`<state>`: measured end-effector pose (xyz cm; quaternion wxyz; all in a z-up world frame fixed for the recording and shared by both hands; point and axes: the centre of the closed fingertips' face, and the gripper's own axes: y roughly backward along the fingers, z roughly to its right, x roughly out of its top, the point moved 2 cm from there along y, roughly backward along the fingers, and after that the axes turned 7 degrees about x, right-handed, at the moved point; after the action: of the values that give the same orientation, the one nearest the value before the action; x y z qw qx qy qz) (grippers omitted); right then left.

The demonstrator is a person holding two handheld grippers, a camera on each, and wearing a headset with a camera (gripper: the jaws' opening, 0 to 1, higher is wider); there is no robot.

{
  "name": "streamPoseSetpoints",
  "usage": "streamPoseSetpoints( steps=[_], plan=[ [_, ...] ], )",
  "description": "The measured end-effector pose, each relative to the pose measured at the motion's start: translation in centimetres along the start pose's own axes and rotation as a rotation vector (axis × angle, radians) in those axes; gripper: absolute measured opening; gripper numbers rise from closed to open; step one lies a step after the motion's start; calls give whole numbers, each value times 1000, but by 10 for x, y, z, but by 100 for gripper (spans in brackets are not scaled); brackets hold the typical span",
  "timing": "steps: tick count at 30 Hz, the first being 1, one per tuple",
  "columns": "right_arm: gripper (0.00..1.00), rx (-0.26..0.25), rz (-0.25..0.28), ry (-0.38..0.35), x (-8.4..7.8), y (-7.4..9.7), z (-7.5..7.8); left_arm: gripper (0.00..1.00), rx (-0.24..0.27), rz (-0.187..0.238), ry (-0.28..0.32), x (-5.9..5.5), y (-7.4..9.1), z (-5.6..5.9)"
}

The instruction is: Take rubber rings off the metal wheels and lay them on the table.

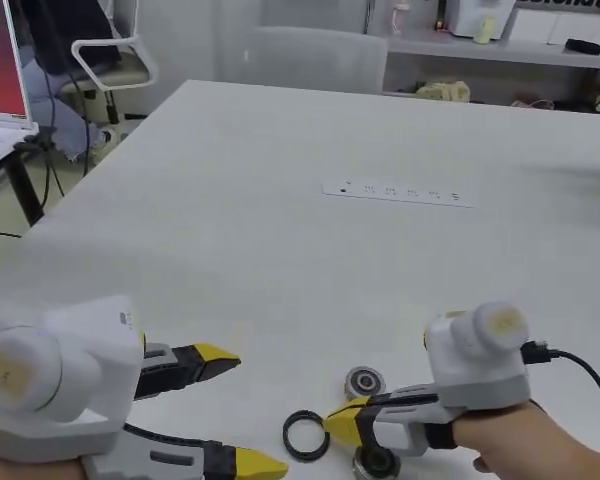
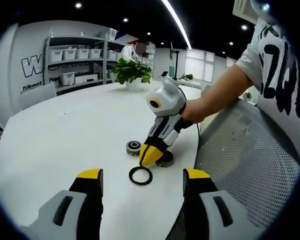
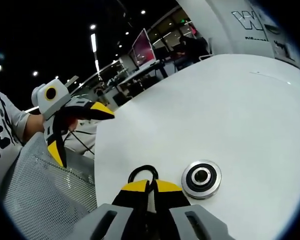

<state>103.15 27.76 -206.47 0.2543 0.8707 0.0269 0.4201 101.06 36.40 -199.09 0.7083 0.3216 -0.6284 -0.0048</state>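
Note:
A loose black rubber ring (image 1: 305, 435) lies flat on the white table (image 1: 280, 250), near its front edge. Just right of the ring, my right gripper (image 1: 342, 421) is shut with nothing visible between its yellow tips. In the right gripper view the ring (image 3: 142, 173) sits just beyond the right gripper (image 3: 148, 186). One metal wheel (image 1: 364, 381) lies free on the table beside it. A second wheel (image 1: 377, 462) sits partly hidden under the right gripper. My left gripper (image 1: 238, 410) hovers open to the left of the ring (image 2: 140, 175), its jaws wide apart and holding nothing.
A white power strip (image 1: 398, 192) lies further back in the middle of the table. A potted plant (image 2: 132, 70) stands at the far end. A grey mesh chair back (image 2: 245, 150) sits close behind the table's front edge.

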Motion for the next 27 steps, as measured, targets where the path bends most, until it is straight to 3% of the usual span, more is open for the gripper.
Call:
streamPoseSetpoints(
  steps=[6,15,20,27],
  plan=[
    [7,-6,16,-1,4,1,0,62,5,-3,1,0,2,-1],
    [13,-8,70,33,23,18,-9,62,-4,2,-10,8,-1,2],
    [16,-22,101,63,31,35,-14,62,-7,11,-10,15,0,4],
    [23,-50,96,130,32,60,-22,62,2,28,-12,23,7,5]
  ],
)
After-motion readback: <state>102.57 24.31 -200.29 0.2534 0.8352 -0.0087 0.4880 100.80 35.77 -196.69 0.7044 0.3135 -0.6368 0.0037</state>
